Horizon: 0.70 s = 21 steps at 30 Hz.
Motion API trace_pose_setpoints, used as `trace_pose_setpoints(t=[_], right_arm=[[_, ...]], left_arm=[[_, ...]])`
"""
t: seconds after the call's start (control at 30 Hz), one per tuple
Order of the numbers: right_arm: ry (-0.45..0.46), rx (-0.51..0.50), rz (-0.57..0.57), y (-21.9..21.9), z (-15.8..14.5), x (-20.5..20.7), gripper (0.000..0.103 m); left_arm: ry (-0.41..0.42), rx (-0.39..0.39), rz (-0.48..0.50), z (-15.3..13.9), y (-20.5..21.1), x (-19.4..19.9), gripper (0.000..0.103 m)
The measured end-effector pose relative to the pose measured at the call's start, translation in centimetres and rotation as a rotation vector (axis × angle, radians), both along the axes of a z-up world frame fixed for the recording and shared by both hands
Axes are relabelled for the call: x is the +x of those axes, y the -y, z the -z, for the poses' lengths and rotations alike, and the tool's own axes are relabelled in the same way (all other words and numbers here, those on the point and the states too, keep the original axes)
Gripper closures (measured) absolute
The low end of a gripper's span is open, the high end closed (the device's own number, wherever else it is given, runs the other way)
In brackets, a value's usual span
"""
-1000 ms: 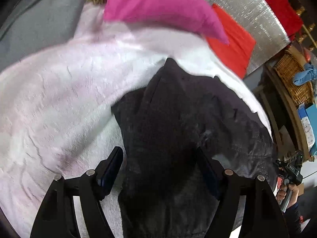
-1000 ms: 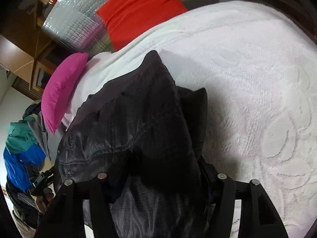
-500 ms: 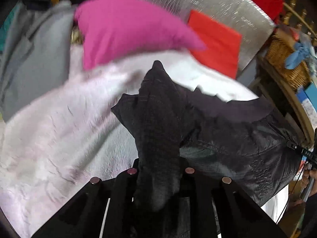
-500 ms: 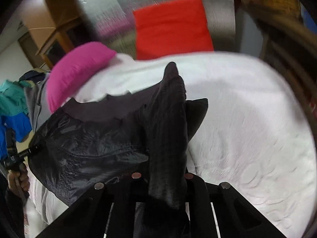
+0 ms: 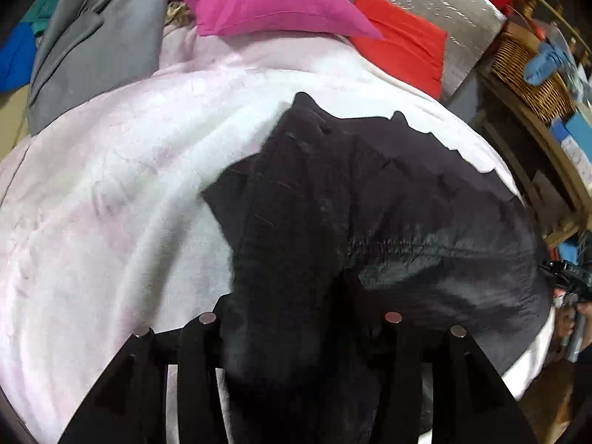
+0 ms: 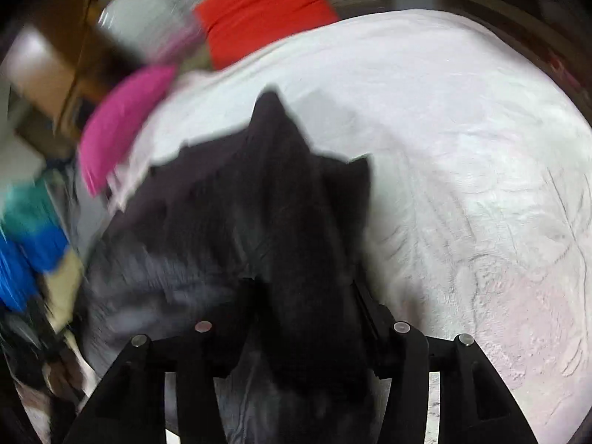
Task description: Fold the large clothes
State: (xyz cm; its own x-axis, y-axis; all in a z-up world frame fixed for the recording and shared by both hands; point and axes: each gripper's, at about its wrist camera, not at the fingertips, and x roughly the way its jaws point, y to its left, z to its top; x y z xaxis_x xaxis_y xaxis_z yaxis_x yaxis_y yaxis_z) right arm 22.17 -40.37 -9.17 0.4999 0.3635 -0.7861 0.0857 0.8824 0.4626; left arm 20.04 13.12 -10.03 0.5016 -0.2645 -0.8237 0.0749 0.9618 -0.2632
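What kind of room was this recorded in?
Most likely a bedroom: a dark garment lies on a bed with a white cover, a pink pillow and a red pillow at its head.

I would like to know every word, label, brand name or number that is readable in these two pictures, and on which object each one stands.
No text can be read in either view.
Black garment: no label or print shows.
Blue and white boxes at the right edge, left wrist view: the pale pattern on them is too small to read.
Right wrist view: motion blur hides any writing.
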Motion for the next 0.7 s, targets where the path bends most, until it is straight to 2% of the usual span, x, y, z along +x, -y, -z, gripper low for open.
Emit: trace_pose_setpoints(t=[0.07,0.13,0.2,0.3,0.4,0.43,0.47,0.5,0.53,0.63,0.7], right_arm=[[0.057,-0.028,0.018,0.9,-2.1,0.3,0.040],[0.106,-0.041,0.034,1.8,-4.2,1.3,0.036],[0.137,-0.053,0.031,1.6,-5.5,3.6,0.032],[0.109,-0.082,-0.031,-0.3,-4.9,7.8,0.032],[0.039,-0.131,-0.093,-1.8,-2.7,10.3,0.032],[0.020,-0.139,-0.112,-2.1,-1.7,10.8,0.042],[-0.022,-0.152,-0.157,-3.0,-0.7,11.5,0.081],[-0.031,-0.191,-0.175,-3.4,-0.8,11.6,0.084],[-0.007,-0.228,-0.188,-3.6,-1.1,11.4,0.091],[0.124,-0.294,-0.167,-3.5,-5.1,9.9,0.093],[0.148,-0.315,-0.132,-2.5,-5.6,10.1,0.093]], left_arm=[[0.058,0.034,-0.004,-2.3,-0.6,0.1,0.051],[0.148,0.073,-0.002,-4.5,-1.0,1.0,0.028],[0.176,0.075,0.025,-5.4,-0.3,3.1,0.026],[0.114,0.053,0.074,-4.2,1.6,7.8,0.026],[0.008,0.124,0.102,-1.4,4.0,11.7,0.026],[-0.032,0.157,0.106,-0.5,4.8,12.5,0.039],[-0.078,0.174,0.111,0.7,5.2,13.5,0.058],[-0.094,0.164,0.115,1.0,5.0,13.2,0.080],[-0.069,0.144,0.107,0.4,4.7,13.2,0.090],[0.024,0.116,0.081,-1.6,3.9,12.4,0.091],[0.012,0.107,0.063,-0.7,3.6,12.9,0.091]])
